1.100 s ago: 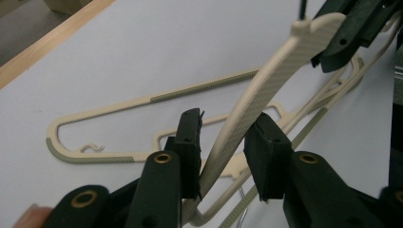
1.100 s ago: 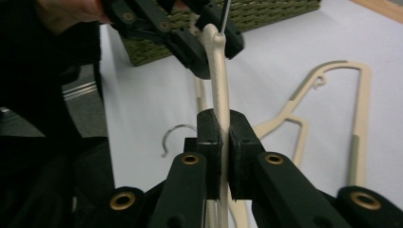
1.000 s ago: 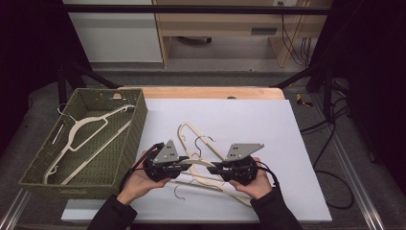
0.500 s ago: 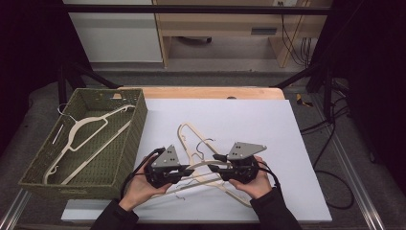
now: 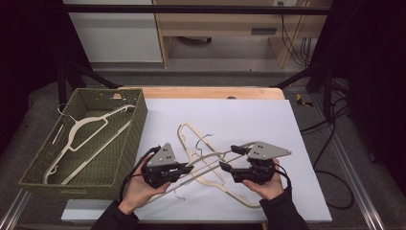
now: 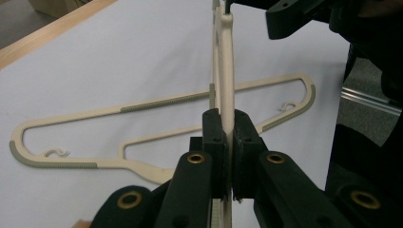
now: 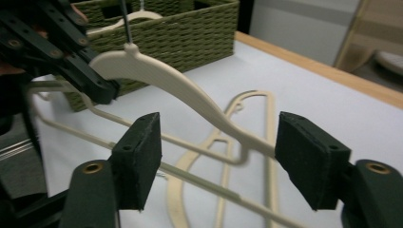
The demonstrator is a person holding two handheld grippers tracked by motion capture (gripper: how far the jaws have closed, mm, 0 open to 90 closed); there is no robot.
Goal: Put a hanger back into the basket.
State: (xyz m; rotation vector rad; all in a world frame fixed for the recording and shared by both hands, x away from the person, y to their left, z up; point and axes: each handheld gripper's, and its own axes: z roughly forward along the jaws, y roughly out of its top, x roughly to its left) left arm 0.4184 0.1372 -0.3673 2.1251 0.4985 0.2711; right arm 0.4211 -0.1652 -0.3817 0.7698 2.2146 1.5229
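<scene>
Two hangers on the table (image 5: 306, 120), one (image 5: 210, 165) pinched by left gripper (image 5: 187, 168), right gripper (image 5: 225, 166) just opened wide

White table top (image 5: 249, 115) lying over a wooden edge (image 5: 215, 92), grey floor (image 5: 206, 76) stretching behind, pale wooden shelving (image 5: 225, 28) and a white cabinet (image 5: 115, 31) standing beyond, black cables (image 5: 330, 143) trailing right, darkness closing in at both sides.

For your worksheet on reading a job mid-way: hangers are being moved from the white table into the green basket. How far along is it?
Done: one cream hanger lies in the green basket.
In hand: the left gripper is shut on a raised hanger; the right gripper has just been opening, that hanger between its fingers, pads apart from it.
Left: another hanger lies flat on the white table.
</scene>
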